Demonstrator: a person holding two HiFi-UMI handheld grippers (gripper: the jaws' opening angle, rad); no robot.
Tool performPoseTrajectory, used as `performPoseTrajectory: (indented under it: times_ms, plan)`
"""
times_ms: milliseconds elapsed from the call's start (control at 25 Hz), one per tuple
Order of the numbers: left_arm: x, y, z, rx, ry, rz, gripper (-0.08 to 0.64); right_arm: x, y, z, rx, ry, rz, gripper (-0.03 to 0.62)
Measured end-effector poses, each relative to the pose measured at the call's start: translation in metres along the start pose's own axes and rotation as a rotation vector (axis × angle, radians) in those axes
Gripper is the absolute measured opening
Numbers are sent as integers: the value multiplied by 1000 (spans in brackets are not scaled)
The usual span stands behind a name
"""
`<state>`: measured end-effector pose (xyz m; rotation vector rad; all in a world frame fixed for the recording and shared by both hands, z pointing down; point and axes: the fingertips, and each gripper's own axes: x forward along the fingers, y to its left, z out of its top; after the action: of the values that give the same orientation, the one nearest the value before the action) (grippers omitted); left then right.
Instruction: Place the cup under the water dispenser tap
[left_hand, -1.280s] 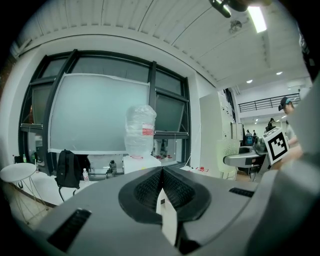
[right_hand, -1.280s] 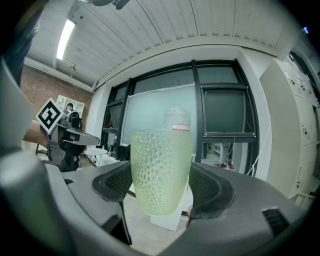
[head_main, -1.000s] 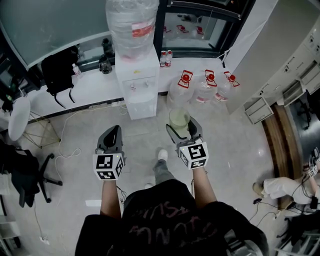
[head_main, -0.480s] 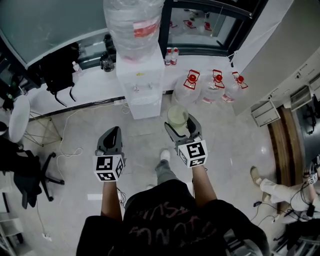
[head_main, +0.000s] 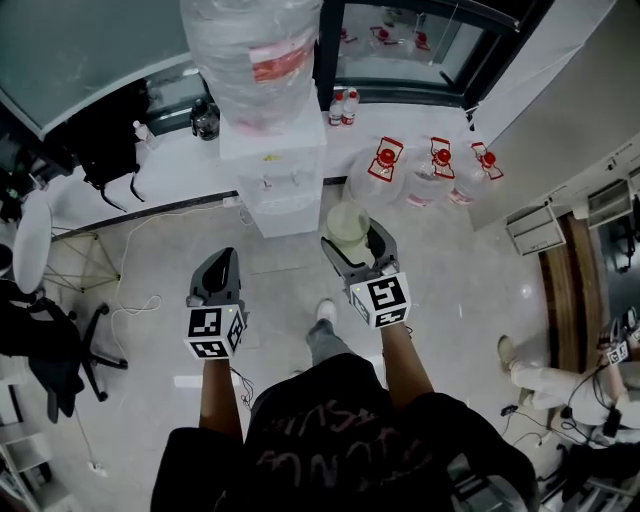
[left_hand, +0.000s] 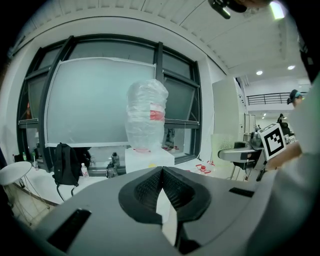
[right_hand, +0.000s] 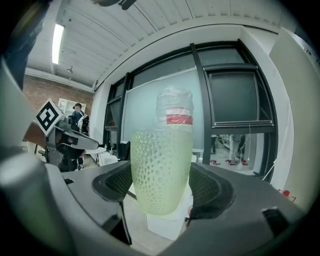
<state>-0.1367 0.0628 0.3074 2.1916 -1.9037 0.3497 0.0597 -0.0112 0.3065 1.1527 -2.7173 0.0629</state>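
Floor is pale glossy tile. The white water dispenser stands right on it, backed up against a low white ledge that runs under the windows. Just to its right, three big water jugs with red caps sit in a row on the tile. Over on the left there's a black office chair and a white round stool, plus a little white slip lying flat. On the ledge: a black backpack, a dark kettle or flask (hard to tell which), and a couple of small bottles.
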Motion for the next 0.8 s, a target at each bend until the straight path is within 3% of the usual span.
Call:
performPoseTrajectory:
  times_ms: [800]
  plan:
    - [115, 16, 9, -3, 92, 60, 10, 101, -83, -8, 16, 19, 97, 359]
